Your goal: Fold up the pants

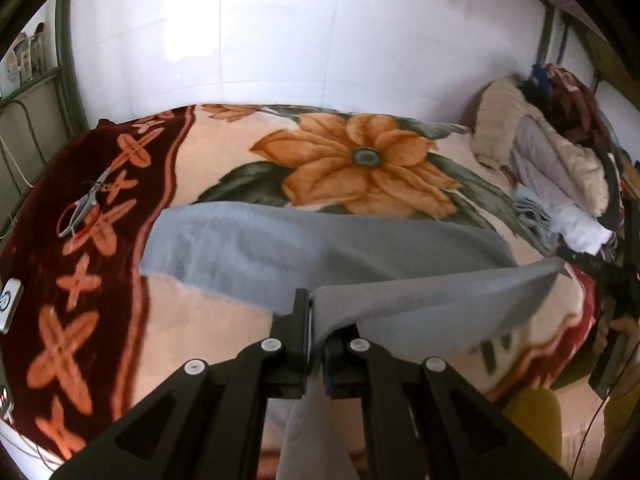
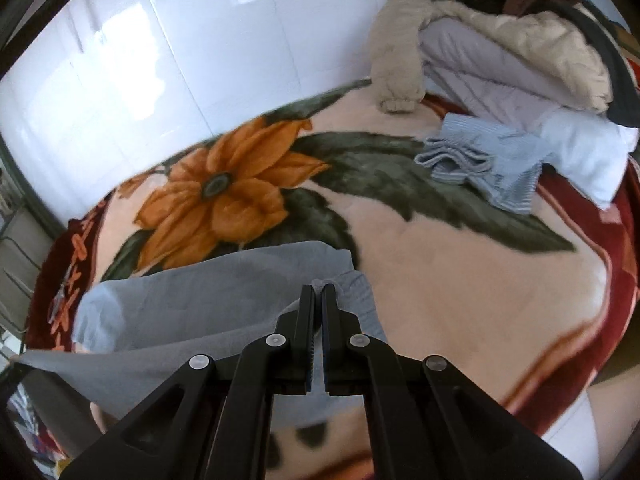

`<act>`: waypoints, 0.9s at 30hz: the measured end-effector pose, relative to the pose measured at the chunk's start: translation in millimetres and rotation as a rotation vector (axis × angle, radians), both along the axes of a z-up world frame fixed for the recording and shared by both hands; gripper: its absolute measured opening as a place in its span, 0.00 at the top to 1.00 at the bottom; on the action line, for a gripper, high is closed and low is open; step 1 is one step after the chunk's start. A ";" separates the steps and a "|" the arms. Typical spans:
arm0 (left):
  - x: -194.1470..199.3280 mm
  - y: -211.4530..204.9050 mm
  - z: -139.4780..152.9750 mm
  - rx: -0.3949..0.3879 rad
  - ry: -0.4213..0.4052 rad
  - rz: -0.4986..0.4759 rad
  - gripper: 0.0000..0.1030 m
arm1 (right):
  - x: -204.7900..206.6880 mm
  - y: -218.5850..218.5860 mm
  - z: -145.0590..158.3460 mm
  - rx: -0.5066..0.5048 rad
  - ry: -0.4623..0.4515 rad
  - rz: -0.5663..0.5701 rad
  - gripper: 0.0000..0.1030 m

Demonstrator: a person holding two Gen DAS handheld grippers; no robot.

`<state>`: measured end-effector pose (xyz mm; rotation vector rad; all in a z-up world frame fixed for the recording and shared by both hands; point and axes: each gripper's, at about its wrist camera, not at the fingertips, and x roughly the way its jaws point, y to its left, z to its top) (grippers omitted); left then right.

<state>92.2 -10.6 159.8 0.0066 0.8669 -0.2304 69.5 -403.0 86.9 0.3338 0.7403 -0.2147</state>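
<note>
The grey pants (image 1: pixel 320 252) hang stretched between my two grippers above a floral blanket (image 1: pixel 360 156) on the bed. My left gripper (image 1: pixel 318 312) is shut on a fold of the grey cloth, which also hangs down between its fingers. In the left wrist view the cloth runs right to a corner (image 1: pixel 554 266) held by the other gripper. My right gripper (image 2: pixel 319 294) is shut on the pants' edge (image 2: pixel 208 288), and the cloth spreads left and below it over the blanket (image 2: pixel 460 280).
Scissors (image 1: pixel 82 204) lie on the blanket's dark red border at the left. A pile of clothes (image 2: pixel 500 52) and a blue striped garment (image 2: pixel 484 164) sit at the far right of the bed. A white tiled wall (image 1: pixel 280 32) stands behind.
</note>
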 end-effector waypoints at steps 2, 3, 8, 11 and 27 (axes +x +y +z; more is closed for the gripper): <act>22.3 -1.2 -7.2 0.008 0.012 0.010 0.95 | 21.3 -2.8 -9.8 0.003 0.025 0.002 0.97; 36.7 -2.5 -12.4 0.009 0.022 0.011 0.95 | 30.1 -3.6 -14.2 0.002 0.036 0.002 0.97; 86.6 -11.7 -35.3 0.035 0.053 0.010 0.95 | 66.3 -7.3 -36.6 0.001 0.072 0.000 0.97; 111.8 -14.2 -56.2 0.050 0.086 0.025 0.95 | 81.7 -10.7 -50.7 0.014 0.090 -0.003 0.96; 166.3 -19.3 -116.8 0.138 0.171 0.030 0.49 | 114.4 5.3 -70.1 -0.110 0.141 0.075 0.71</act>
